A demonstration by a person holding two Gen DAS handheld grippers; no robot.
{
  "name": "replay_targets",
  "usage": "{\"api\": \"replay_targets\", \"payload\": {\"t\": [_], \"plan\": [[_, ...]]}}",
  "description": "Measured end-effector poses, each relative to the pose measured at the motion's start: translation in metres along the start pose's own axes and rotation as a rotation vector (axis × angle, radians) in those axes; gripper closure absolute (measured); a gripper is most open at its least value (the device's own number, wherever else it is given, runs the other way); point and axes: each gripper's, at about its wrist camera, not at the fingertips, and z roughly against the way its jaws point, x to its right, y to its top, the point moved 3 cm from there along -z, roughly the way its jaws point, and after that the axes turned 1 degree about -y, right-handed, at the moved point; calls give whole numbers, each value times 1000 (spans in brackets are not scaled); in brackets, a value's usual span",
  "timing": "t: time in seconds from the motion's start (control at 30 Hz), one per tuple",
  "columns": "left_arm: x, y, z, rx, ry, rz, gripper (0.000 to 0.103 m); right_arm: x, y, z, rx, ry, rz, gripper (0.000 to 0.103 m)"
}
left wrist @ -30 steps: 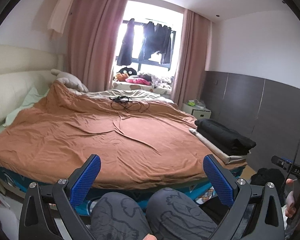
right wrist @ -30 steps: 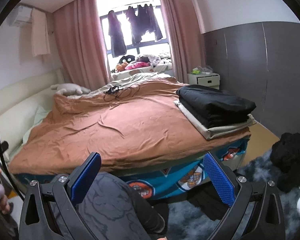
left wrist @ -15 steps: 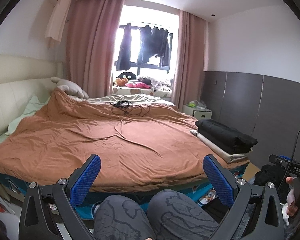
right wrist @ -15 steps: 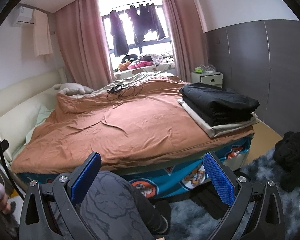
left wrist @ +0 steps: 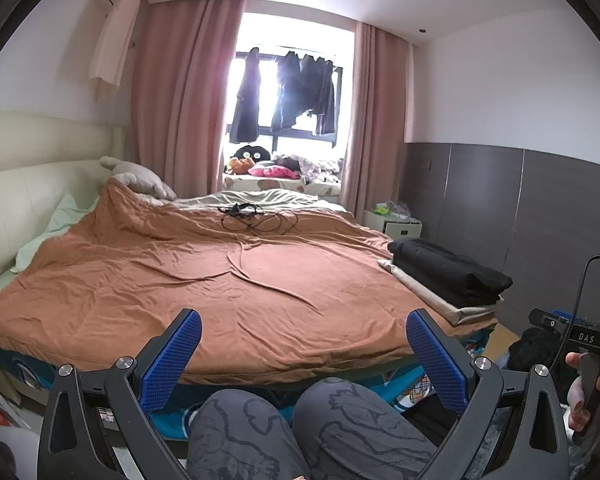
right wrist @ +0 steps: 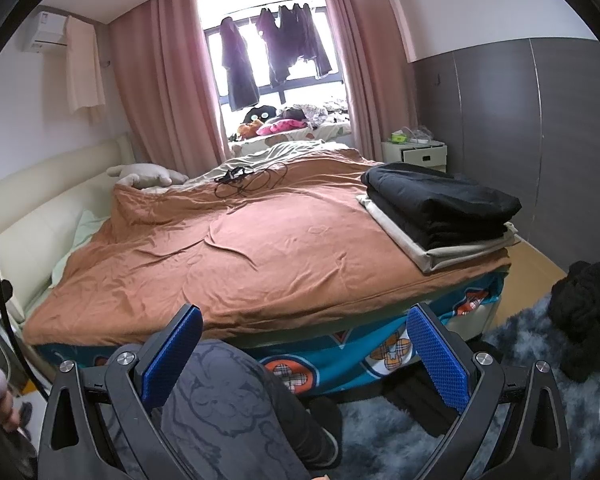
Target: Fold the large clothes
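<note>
Both the left tongs [left wrist: 304, 354] and the right tongs [right wrist: 304, 350] stand wide apart with nothing between them, held above the person's knees [left wrist: 340, 424] at the foot of the bed [left wrist: 220, 288]. Compared with a second ago, both have tipped upward, showing more ceiling and less floor. The folded black garment [right wrist: 440, 200] lies on a folded beige one [right wrist: 452, 254] at the bed's right corner, unmoved. A dark clothes heap [right wrist: 588, 320] sits on the rug [right wrist: 512, 344].

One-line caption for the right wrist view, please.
Open right gripper faces a bed with rumpled orange-brown duvet; folded black garment rests on folded beige cloth.
</note>
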Motion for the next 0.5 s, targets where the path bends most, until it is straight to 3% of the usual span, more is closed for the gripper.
{"api": "replay_targets", "payload": {"t": [0.5], "plan": [[0, -2, 2, -10, -5, -9, 0, -4, -1, 1, 0, 3, -3, 0]]}}
